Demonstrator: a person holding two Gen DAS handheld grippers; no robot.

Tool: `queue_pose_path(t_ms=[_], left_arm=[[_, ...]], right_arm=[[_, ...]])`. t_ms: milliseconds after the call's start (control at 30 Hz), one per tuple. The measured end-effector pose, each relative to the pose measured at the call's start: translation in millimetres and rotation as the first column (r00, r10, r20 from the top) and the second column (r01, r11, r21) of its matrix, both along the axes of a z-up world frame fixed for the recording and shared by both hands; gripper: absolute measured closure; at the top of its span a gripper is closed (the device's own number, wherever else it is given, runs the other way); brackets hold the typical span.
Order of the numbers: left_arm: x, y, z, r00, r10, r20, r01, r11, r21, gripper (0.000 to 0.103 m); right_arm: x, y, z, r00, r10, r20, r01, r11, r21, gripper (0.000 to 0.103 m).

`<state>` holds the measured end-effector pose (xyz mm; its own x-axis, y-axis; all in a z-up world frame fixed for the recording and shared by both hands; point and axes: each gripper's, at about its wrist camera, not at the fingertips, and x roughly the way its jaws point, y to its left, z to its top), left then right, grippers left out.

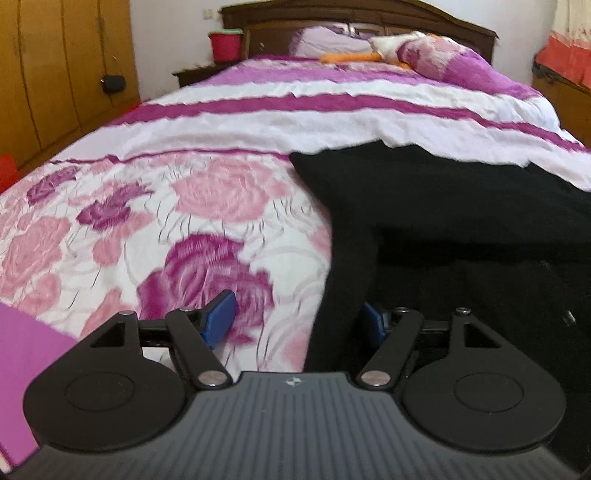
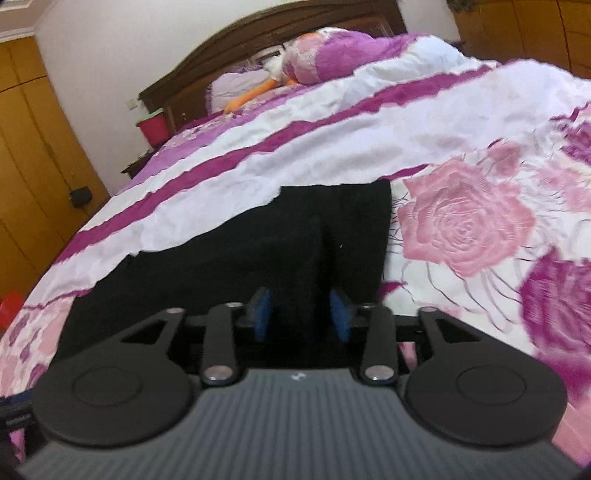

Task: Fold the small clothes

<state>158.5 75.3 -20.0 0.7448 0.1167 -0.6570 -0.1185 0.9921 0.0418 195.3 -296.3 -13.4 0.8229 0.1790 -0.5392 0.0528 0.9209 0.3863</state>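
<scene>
A black garment (image 1: 443, 206) lies spread on the floral bedspread (image 1: 155, 206); it also shows in the right wrist view (image 2: 258, 251). My left gripper (image 1: 299, 321) is open, its blue pads (image 1: 219, 319) wide apart, with the garment's left edge hanging between them. My right gripper (image 2: 301, 314) is open with a raised fold of the black fabric between its blue pads (image 2: 340, 314); the pads do not press on it.
The bed has a dark wooden headboard (image 1: 354, 18), pillows (image 1: 443, 55) and an orange item (image 1: 351, 57) at the far end. Wooden wardrobes (image 1: 55, 74) stand at left. A red bucket (image 1: 225, 44) sits on a nightstand beside the bed.
</scene>
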Motion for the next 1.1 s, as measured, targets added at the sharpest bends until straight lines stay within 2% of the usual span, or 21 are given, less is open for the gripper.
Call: queue_pose_path(t_ms=[133,367,533,667,967,1100], left_arm=[[-26,1,6,0.998,-0.033,-0.057,0.032,0.999,-0.02,0.028],[-79,1,6,0.992,-0.059,-0.108,0.048,0.994,-0.101,0.028],[-108,-11,3,0.986,-0.095,-0.135,0.092,0.995,-0.032,0.028],[-130,-8,0,0.985,-0.079,-0.151,0.075,0.997,-0.033,0.028],[-170,6,1,0.992,-0.048,-0.119,0.037,0.994,-0.099,0.028],[-183,11,6,0.994,-0.053,-0.097,0.035,0.984,-0.176,0.028]], right_arm=[[-35,5,11,0.998,0.069,0.007,-0.068,0.996,-0.057,0.056],[-99,6,20,0.995,0.101,-0.018,-0.103,0.988,-0.116,0.056],[-137,13,16,0.993,0.115,-0.031,-0.119,0.975,-0.188,0.056],[-163,16,13,0.993,0.108,-0.037,-0.113,0.968,-0.226,0.056],[-207,12,4,0.997,0.068,-0.034,-0.075,0.96,-0.27,0.056],[-220,7,1,0.998,0.051,-0.036,-0.059,0.962,-0.265,0.056]])
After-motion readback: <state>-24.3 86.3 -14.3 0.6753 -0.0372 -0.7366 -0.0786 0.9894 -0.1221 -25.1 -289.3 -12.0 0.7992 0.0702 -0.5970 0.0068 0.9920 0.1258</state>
